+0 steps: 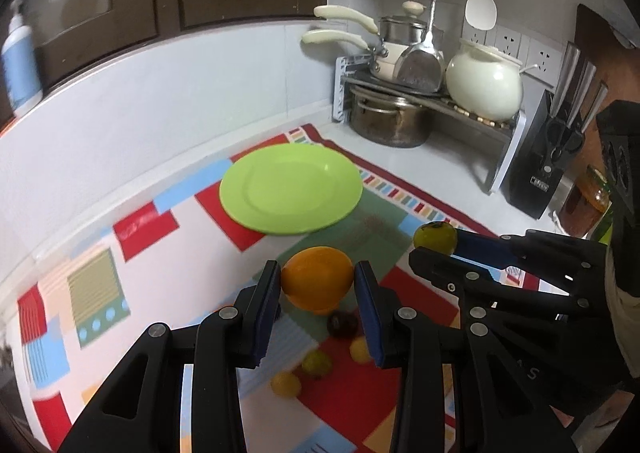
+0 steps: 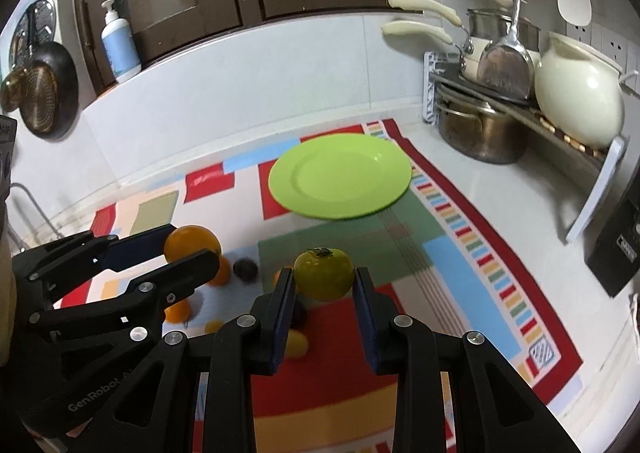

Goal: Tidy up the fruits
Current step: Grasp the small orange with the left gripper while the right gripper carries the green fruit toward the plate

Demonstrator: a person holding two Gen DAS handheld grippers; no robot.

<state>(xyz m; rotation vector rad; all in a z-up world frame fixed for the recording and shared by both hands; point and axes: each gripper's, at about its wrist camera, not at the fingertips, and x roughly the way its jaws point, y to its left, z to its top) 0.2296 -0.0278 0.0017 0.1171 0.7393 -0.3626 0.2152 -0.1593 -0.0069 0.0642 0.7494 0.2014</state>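
Your left gripper [image 1: 317,285] points forward and downward, its blue pads [image 1: 267,309] clamped on an orange [image 1: 317,278]. Your right gripper [image 2: 324,285], just beside it and angled the same way, pinches a yellow-green fruit [image 2: 324,273] between its fingers [image 2: 365,317]. Both loads hang clear above the surface.

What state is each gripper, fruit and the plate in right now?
Left gripper: shut on the orange, lifted off the mat.
Right gripper: shut on the green fruit, lifted.
Plate: empty, flat on the mat.
Small fruits: loose on the mat, below the grippers.
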